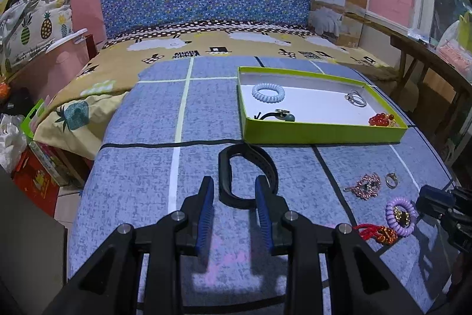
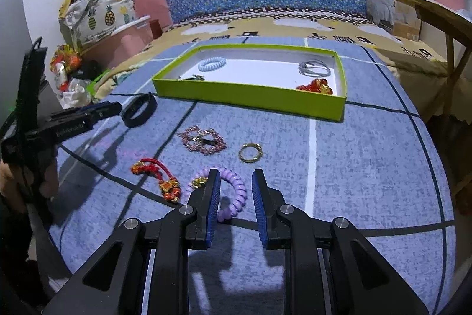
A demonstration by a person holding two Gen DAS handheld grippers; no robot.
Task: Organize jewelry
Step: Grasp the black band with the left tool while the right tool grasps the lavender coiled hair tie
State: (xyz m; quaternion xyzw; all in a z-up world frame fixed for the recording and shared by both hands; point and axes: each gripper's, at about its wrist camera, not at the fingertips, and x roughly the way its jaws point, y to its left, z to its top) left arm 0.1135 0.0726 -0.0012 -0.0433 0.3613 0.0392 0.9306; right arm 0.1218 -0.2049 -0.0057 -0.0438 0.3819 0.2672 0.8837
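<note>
Both of you lining up picks: your left hand-held gripper (image 1: 234, 191) gapes empty around the near curve of the black band (image 1: 246, 176) on the bed, your right hand-held gripper (image 2: 236, 185) hangs empty and part-open over the purple coil tie (image 2: 233, 191); next, squeeze and carry to the green tray (image 2: 250, 99) at twelve o'clock

A black wristband (image 1: 247, 177) lies flat, its near end between the left jaws. A lilac coil bracelet (image 2: 233, 191) lies partly between the right jaws, a gold ring (image 2: 250, 152) just beyond them, and a green tray (image 2: 250, 99) farther ahead.
</note>
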